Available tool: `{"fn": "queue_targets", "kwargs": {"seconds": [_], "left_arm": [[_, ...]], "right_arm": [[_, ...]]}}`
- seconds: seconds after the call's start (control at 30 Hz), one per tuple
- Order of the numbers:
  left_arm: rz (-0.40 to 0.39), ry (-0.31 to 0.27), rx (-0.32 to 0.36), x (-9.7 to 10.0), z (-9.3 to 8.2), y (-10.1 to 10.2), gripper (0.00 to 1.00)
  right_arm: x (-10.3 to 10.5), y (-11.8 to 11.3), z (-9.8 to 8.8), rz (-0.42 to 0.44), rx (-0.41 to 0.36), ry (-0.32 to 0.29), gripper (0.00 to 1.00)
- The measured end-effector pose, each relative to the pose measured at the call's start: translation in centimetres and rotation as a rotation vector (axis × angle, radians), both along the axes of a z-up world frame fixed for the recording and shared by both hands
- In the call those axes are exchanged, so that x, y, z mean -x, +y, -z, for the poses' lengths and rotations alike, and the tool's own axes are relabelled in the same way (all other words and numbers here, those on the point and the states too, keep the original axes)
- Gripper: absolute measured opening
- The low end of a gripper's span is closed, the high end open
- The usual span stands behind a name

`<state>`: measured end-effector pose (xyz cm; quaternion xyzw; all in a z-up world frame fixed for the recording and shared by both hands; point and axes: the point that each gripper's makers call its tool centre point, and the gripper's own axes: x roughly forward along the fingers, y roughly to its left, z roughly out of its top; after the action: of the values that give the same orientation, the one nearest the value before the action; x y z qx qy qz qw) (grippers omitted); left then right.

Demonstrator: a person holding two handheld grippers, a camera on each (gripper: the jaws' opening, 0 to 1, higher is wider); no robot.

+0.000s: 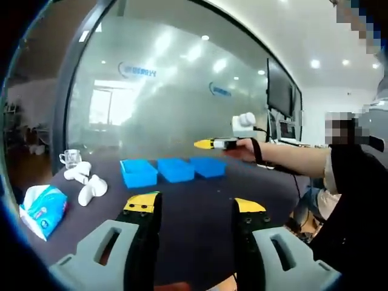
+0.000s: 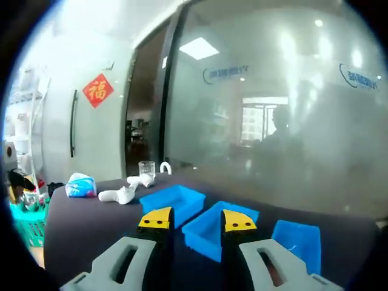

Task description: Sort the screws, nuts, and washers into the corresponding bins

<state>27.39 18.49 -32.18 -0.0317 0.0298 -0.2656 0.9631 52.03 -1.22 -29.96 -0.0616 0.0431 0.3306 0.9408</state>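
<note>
Frosted glass walls [image 1: 182,103] with blue logos enclose an office where a dark table [image 1: 200,206] fills the foreground in the left gripper view. Ceiling lights glare overhead, and a wall-mounted screen [image 1: 280,91] hangs at the right. A person's outstretched arm [image 1: 291,159] reaches over the table's far edge, holding the right gripper [image 1: 205,143] level above the surface, just beyond three blue bins [image 1: 174,170] standing side by side in a row. That gripper's yellow tips look close together from here; in the right gripper view its jaws stand apart with nothing between them, over the same bins [image 2: 206,221]. The left gripper [image 1: 194,205] hangs low over the near table, jaws wide apart and empty. White pipe fittings [image 1: 88,182] lie left of the bins, with a glass cup [image 1: 71,158] behind them and a tissue pack [image 1: 43,209] nearer the edge. A red paper ornament [image 2: 97,90] hangs beside the door. Screws, nuts and washers are too small to make out.
</note>
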Motion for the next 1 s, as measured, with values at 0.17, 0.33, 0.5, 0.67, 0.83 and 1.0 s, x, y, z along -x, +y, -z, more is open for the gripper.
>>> {"fn": "queue_targets", "kwargs": {"seconds": [0.17, 0.33, 0.5, 0.67, 0.83, 1.0], "left_arm": [[0.063, 0.019, -0.009, -0.1, 0.8, -1.0, 0.45], [0.131, 0.024, 0.003, 0.1, 1.0, -2.0, 0.45], [0.140, 0.014, -0.071, -0.1, 1.5, -2.7, 0.45], [0.164, 0.026, -0.058, 0.0, 1.7, -3.2, 0.45], [0.174, 0.038, -0.057, 0.1, 1.8, -3.5, 0.45], [0.182, 0.048, -0.064, 0.3, 2.2, -3.8, 0.45]], "right_arm": [[4.3, -1.0, 0.4, -0.054, 0.008, -0.005, 0.26], [8.1, -1.3, 1.5, -0.121, 0.042, 0.006, 0.26], [11.9, -1.5, 4.2, -0.212, 0.131, 0.104, 0.25], [13.9, -2.8, 5.5, -0.252, 0.190, 0.157, 0.25], [14.3, -4.1, 5.3, -0.283, 0.222, 0.172, 0.24], [14.2, -5.1, 5.4, -0.313, 0.307, 0.195, 0.24]]}}
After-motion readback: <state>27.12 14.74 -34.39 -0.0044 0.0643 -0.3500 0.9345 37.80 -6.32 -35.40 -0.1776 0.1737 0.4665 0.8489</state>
